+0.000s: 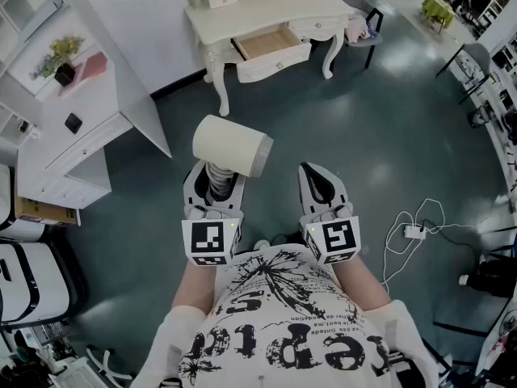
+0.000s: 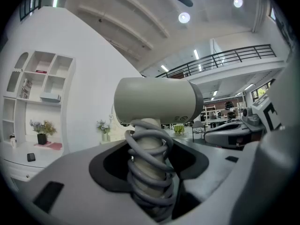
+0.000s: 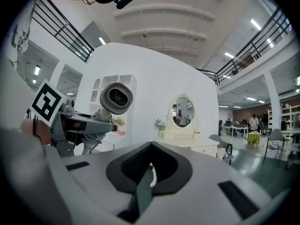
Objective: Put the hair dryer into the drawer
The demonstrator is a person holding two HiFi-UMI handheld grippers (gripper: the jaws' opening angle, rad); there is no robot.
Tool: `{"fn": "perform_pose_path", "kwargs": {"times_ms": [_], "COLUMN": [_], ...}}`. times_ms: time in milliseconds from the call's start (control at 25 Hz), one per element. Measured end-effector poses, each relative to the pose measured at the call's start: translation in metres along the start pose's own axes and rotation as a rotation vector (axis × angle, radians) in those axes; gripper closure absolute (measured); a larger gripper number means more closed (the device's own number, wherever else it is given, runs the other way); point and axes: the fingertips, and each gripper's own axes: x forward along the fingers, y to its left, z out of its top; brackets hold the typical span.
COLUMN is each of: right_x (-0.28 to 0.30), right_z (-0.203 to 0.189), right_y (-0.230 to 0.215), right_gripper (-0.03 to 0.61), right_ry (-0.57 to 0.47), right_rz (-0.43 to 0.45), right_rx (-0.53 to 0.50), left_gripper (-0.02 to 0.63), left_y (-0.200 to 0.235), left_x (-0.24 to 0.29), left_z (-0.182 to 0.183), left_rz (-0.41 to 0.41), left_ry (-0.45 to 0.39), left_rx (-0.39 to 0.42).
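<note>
The cream hair dryer (image 1: pixel 230 145) stands upright, its grey cord coiled round the handle. My left gripper (image 1: pixel 214 183) is shut on that wrapped handle, and the barrel sticks out above the jaws. The left gripper view shows the hair dryer (image 2: pixel 157 100) filling the middle, with the left gripper (image 2: pixel 149 159) clamped on the coils. My right gripper (image 1: pixel 321 186) hangs beside it, shut and holding nothing; in its own view the right gripper (image 3: pixel 149 172) has its pads together and the hair dryer (image 3: pixel 116 97) is off to the left. Ahead, the open drawer (image 1: pixel 271 45) of the white dressing table (image 1: pixel 266 6) shows a bare wooden bottom.
A white cabinet with shelves (image 1: pixel 73 128) stands at the left. A grey chair (image 1: pixel 363 27) is beside the dressing table on the right. A power strip with white cable (image 1: pixel 414 231) lies on the dark floor at the right. An oval mirror (image 3: pixel 183 111) tops the table.
</note>
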Motion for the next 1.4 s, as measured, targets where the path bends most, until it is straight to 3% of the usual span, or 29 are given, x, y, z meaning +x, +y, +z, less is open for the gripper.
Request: {"fn": "perform_pose_path", "kwargs": {"times_ms": [840,1160,1400], "right_x": [0.035,0.069,0.109], "right_z": [-0.003,-0.002,-0.001], "right_y": [0.014,-0.005,-0.042], "right_gripper": [0.561,0.561,0.561], "right_ry": [0.033,0.036,0.032], "right_rz": [-0.024,0.025,0.083], "right_rx": [0.021,0.016,0.016], "left_gripper": [0.362,0.360,0.362], "left_y": [0.037,0.051,0.056], "left_x": [0.009,0.035,0.085], "left_z": [-0.014,-0.019,-0.017], "left_rz": [-0.009,0.044,0.096], "left_ry": [0.005,0.029,0.057], "left_rx": [-0.005,-0.018,-0.018]}}
